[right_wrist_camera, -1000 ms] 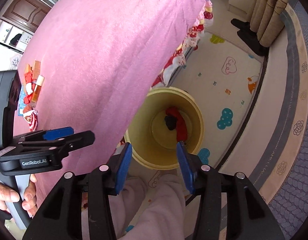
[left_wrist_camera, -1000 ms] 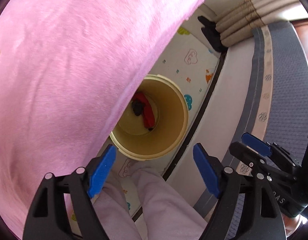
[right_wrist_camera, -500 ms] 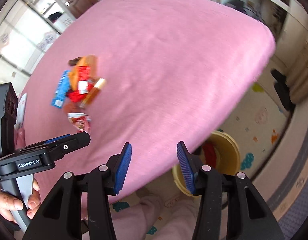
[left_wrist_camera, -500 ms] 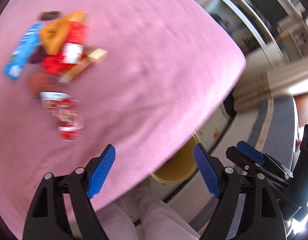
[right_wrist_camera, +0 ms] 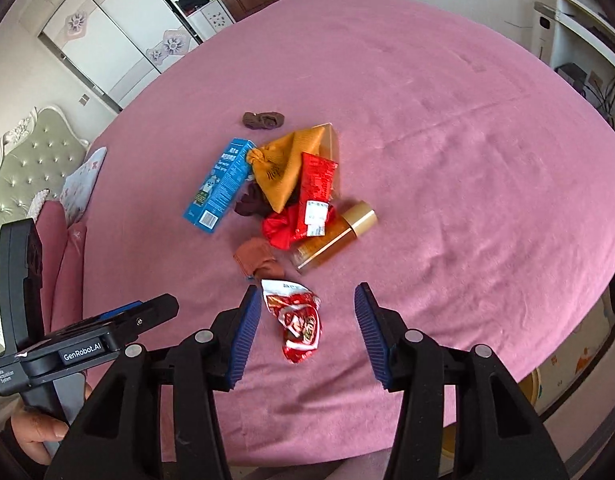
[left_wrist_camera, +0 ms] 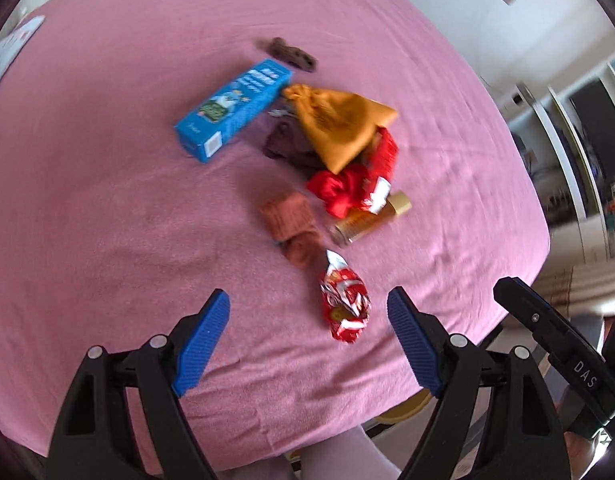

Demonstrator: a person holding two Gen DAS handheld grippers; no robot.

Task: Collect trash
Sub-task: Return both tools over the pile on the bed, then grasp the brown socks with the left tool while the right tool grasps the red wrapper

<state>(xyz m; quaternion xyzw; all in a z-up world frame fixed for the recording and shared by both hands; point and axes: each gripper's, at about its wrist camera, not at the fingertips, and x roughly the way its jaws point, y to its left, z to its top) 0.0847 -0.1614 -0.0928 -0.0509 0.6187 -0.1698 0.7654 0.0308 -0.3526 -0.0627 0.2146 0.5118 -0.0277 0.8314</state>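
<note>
A pile of items lies on the pink-covered table [left_wrist_camera: 107,200]: a crumpled red-and-white wrapper [left_wrist_camera: 343,300] [right_wrist_camera: 297,322] nearest me, a blue box [left_wrist_camera: 235,108] [right_wrist_camera: 219,186], an orange pouch [left_wrist_camera: 339,124] [right_wrist_camera: 285,166], a red packet [right_wrist_camera: 317,192], an amber bottle [left_wrist_camera: 367,218] [right_wrist_camera: 333,238], brown cloth bits [left_wrist_camera: 293,228] [right_wrist_camera: 257,260]. My left gripper [left_wrist_camera: 307,340] is open and empty, just short of the wrapper. My right gripper [right_wrist_camera: 305,330] is open, its jaws on either side of the wrapper, above it.
The yellow bin [right_wrist_camera: 533,386] shows as a rim below the table's right edge, and in the left wrist view [left_wrist_camera: 407,406] too. A small dark brown scrap [right_wrist_camera: 263,120] lies apart at the far side of the pile. A bed headboard [right_wrist_camera: 23,148] stands at left.
Both grippers have swung up from the yellow bin on the floor to over the table top. The pile of items has come into full view, now closer.
</note>
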